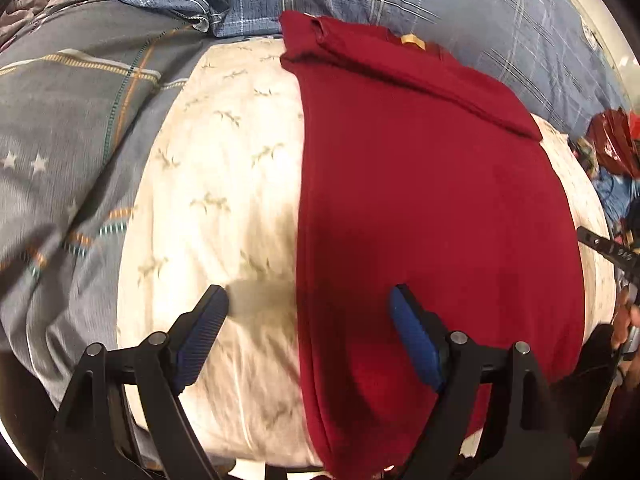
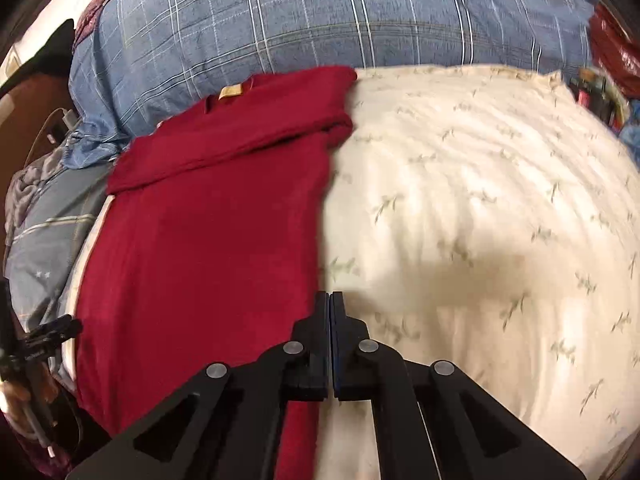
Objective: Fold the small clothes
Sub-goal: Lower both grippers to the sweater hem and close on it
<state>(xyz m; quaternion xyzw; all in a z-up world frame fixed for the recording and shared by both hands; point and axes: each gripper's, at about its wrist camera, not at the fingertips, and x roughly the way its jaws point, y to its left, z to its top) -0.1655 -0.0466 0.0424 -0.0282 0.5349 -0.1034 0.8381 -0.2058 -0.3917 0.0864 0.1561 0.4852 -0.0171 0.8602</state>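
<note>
A dark red shirt (image 1: 432,208) lies flat on a cream printed cover (image 1: 224,184), folded into a long strip with its sleeves laid across the collar end. A tan label (image 1: 412,40) shows at the neck. My left gripper (image 1: 308,300) hangs open above the near end, with the shirt's left long edge between its blue pads and nothing gripped. In the right wrist view the red shirt (image 2: 208,240) lies to the left. My right gripper (image 2: 330,300) is shut just above the shirt's right edge, with no cloth visible between its pads.
A blue plaid quilt (image 2: 320,20) is bunched behind the shirt. Grey bedding with stars (image 1: 60,140) lies to the left. A red bag and clutter (image 1: 616,140) sit at the far right. A white charger and cable (image 2: 64,120) lie by the quilt.
</note>
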